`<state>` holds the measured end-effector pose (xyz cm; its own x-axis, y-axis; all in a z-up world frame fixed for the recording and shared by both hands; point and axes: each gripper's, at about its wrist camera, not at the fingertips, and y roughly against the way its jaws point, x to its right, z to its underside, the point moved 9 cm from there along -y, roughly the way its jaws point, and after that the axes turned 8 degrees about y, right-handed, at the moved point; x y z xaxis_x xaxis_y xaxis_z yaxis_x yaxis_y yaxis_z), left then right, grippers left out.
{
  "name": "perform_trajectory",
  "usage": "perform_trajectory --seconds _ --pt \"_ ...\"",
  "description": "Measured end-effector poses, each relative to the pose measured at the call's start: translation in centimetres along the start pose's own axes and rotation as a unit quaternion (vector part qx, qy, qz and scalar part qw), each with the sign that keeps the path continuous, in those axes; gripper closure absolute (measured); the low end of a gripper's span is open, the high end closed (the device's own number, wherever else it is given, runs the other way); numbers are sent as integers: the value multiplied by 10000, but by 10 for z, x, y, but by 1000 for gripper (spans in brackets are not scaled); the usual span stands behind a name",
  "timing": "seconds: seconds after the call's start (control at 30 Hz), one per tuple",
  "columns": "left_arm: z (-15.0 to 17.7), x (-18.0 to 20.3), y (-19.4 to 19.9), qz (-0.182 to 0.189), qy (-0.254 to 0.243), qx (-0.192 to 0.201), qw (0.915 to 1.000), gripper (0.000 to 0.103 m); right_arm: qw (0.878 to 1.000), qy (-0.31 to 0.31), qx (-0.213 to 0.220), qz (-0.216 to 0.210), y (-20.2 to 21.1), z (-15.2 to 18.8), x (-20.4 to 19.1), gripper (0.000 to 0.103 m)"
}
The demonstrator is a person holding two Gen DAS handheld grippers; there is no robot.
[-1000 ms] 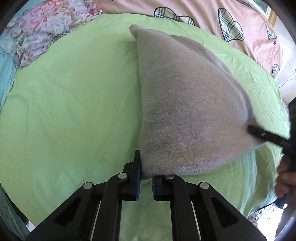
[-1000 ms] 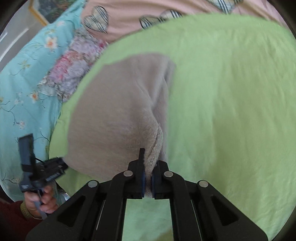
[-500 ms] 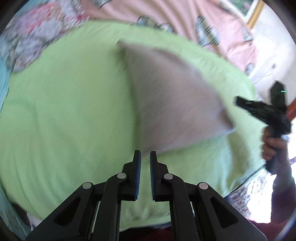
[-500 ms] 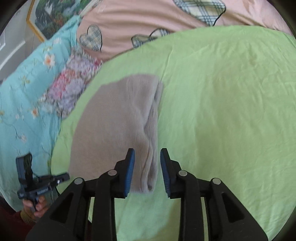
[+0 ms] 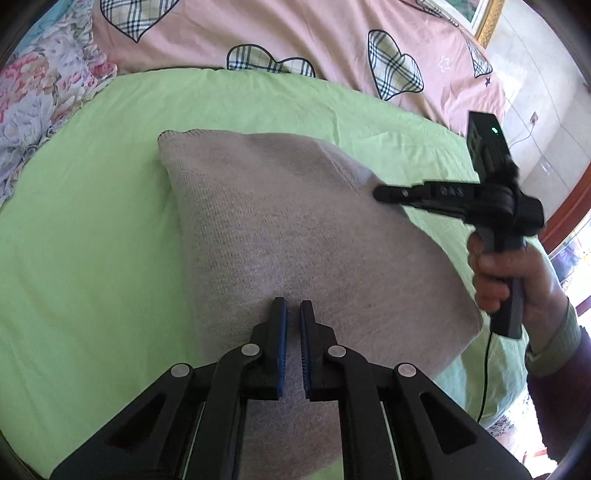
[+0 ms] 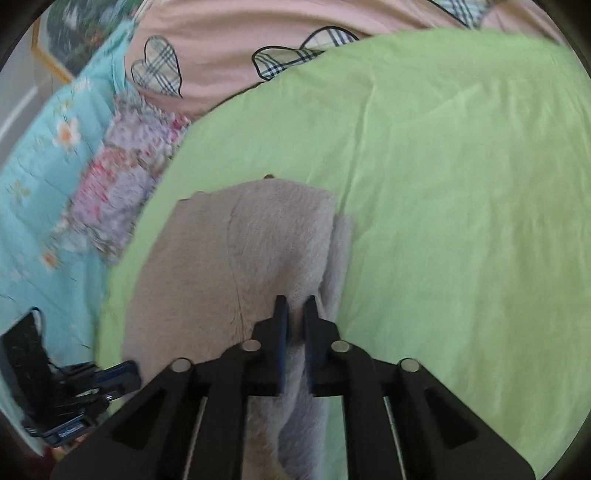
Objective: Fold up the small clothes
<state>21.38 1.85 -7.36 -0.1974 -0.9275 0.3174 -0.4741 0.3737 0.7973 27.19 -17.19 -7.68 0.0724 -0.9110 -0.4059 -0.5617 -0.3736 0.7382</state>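
I am working a grey knitted garment [image 5: 280, 229] that is lying folded on the green sheet [image 5: 92, 240] of the bed, with the pink heart-print quilt [image 5: 258, 33] beyond it and the floral blanket [image 6: 122, 177] off its left side.

A second ago both grippers were clamped on the garment's near edge. Half a second ago they were letting go, the right jaws spread wide and the fabric dropping flat. Now both have come back over the garment. My left gripper [image 5: 291, 314] is sitting over the middle of the near half, its jaws nearly together with a thin gap between them; I cannot tell whether any knit is caught there. My right gripper [image 6: 295, 314] is at the garment's right edge, just beside the thick rolled fold [image 6: 336, 258], its jaws close together with grey fabric between them, and I am judging that as a fresh pinch. From the left wrist view its tips are touching the garment's far right side.

I am reading this as one fold laid down and the next one starting. The garment is still broad, so at least one more fold is needed.
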Motion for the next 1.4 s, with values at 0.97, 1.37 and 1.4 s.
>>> perform_trajectory --seconds 0.97,1.37,1.4 --pt "82 -22 10 -126 367 -37 9992 95 9992 47 115 367 44 120 -15 93" --pt "83 -19 13 -285 579 -104 9979 95 9980 112 113 609 56 135 -14 91" --pt "83 -17 15 -336 585 -114 9977 94 9980 74 77 623 60 134 -15 91"
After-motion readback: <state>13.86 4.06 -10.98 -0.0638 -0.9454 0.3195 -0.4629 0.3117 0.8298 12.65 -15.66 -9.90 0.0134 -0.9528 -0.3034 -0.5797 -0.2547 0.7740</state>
